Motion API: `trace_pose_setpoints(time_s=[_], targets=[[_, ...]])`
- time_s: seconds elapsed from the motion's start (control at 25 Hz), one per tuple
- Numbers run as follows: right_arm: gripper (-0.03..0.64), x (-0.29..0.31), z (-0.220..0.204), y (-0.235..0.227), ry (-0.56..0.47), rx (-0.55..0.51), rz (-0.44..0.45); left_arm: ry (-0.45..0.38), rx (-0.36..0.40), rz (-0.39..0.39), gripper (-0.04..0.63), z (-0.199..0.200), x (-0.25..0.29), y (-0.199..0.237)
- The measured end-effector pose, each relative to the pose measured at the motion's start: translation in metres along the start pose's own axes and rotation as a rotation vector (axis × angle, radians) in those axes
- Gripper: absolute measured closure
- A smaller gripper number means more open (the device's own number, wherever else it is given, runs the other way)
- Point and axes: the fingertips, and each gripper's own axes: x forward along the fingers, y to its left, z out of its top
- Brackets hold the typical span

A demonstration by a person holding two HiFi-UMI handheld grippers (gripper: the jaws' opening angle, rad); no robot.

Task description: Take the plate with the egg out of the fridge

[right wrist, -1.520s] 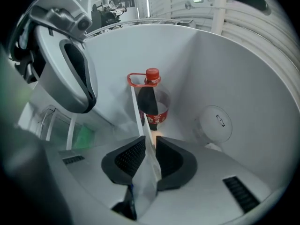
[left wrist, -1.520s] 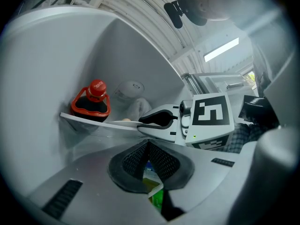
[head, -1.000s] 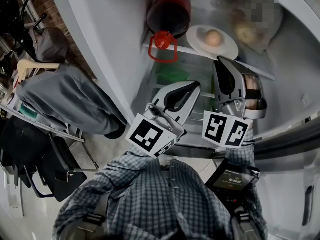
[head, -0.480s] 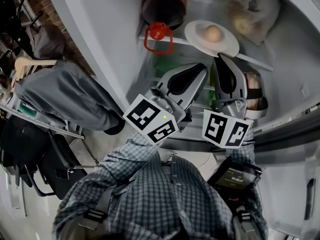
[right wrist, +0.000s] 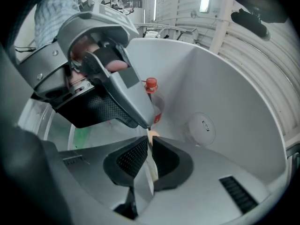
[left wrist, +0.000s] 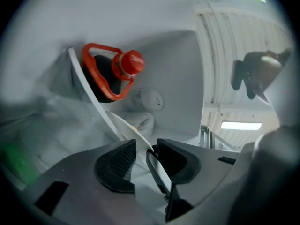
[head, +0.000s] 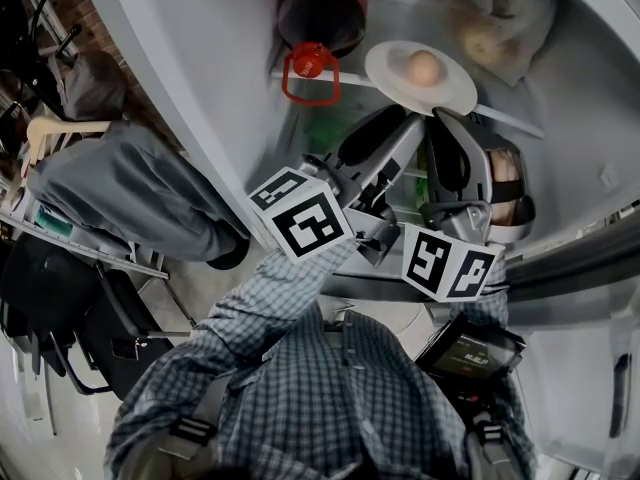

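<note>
No word, brand or number can be read in any view; the left cube [head: 300, 218] and the right cube [head: 448, 261] carry black-and-white square marker patterns, not letters; the small screen [head: 470, 348] at the person's waist shows pale characters too small to read; the round dial [right wrist: 202, 125] on the fridge wall bears a tiny dark mark, illegible.
</note>
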Motion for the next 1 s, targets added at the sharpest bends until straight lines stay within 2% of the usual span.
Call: trace_pose_setpoints(time_s=[0.16,0.32,0.56,1.0], targets=[[0.578,-0.002,0.002,0.0,-0.006,0.0,-0.002,-0.024,-0.22,0.024,0.468,0.0,0.004,0.013],[0.578,-0.004,0.001,-0.001,-0.008,-0.008,-0.001,-0.056,-0.368,-0.01,0.468,0.002,0.005,0.01],[0.578,-0.009,0.006,-0.001,-0.024,-0.018,-0.002,-0.091,-0.451,-0.046,0.468,0.015,0.007,0.005],[0.581,-0.02,0.01,-0.003,-0.033,-0.038,-0.001,-0.077,-0.584,-0.07,0.469,0.013,0.007,0.001]])
